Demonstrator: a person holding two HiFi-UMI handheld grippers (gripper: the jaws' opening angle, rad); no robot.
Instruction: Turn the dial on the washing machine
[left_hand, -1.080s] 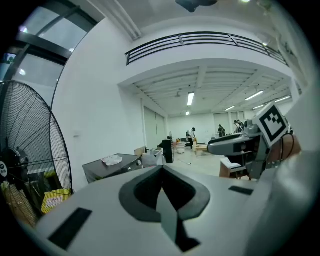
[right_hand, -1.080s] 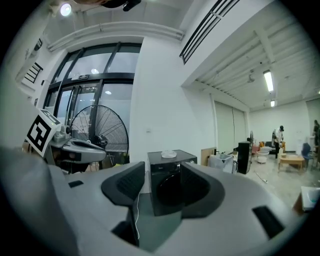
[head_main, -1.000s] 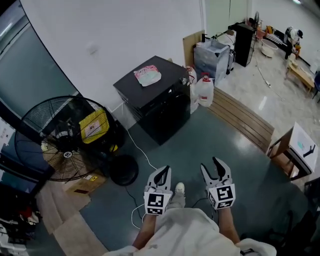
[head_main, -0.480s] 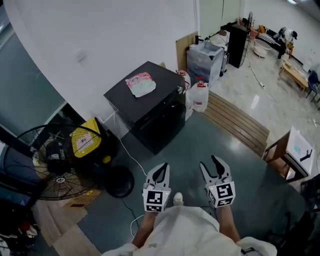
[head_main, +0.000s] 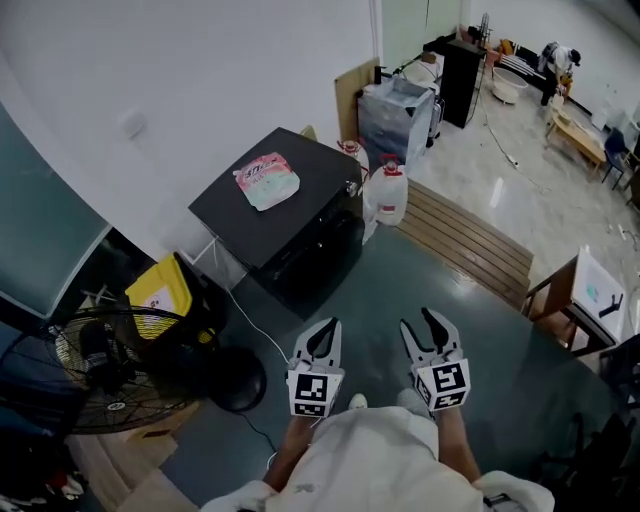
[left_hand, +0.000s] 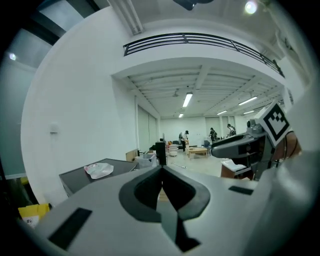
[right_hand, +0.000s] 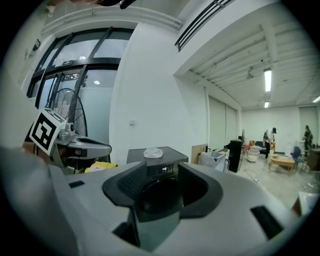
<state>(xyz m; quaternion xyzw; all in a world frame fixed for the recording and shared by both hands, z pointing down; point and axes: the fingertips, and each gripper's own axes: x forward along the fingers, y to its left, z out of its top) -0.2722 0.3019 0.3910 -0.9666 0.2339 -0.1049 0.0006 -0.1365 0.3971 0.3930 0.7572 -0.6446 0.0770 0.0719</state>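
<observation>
Both tools are out in front of the person, side by side and well apart from the black washing machine (head_main: 300, 250); the machine stands against the white wall, a pink-and-white pouch (head_main: 266, 181) lying on its lid and a white jug (head_main: 387, 197) on the floor just beside it; the dial on its front panel is too small to pick out from the head view; the left tool (head_main: 328, 325) has its jaws pressed together at the tips, nothing held; the right tool (head_main: 420, 322) has just been closing its jaws, yet a narrow gap shows between them, and they hold nothing; in the right gripper view the machine's dark door and lit panel show through that gap, far off; a big floor fan (head_main: 110, 370) sits low at the left, near a yellow bin (head_main: 158, 293)
</observation>
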